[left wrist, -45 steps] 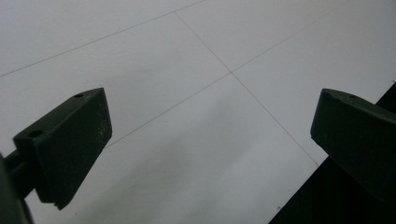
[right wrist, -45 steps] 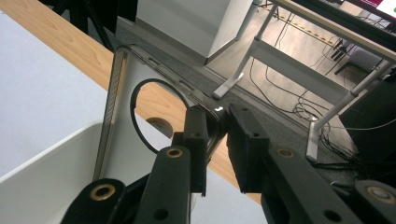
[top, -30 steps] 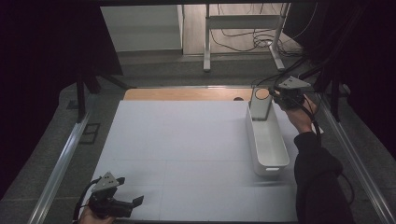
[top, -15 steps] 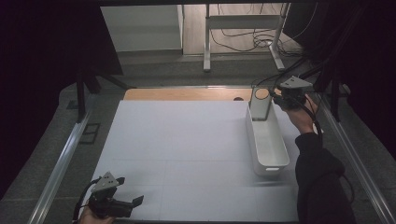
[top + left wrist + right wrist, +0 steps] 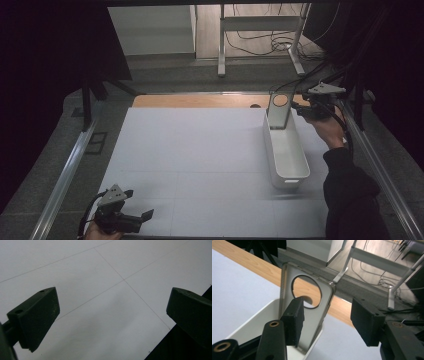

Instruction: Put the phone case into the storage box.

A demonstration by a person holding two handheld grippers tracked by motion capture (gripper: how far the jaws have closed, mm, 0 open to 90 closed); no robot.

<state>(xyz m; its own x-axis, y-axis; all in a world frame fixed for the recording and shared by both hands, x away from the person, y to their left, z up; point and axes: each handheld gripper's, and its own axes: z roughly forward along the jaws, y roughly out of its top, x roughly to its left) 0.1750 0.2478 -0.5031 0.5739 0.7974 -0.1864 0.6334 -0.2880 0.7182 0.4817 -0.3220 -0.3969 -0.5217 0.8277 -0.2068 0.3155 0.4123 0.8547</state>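
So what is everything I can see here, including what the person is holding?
phone case: one, translucent grey with a round hole, standing upright at the far end of the bin, leaning on its end wall
bin: one, white, long and narrow, on the right side of the table
table: one, white top with a wooden strip along the far edge
metal stand: one, pale grey, on the floor beyond the table, with cables beside it
left hand-held gripper: one, black, near corner of the table, jaws open and nothing between them
right hand-held gripper: one, black, beside the case, jaws have just been opening, pads off the case
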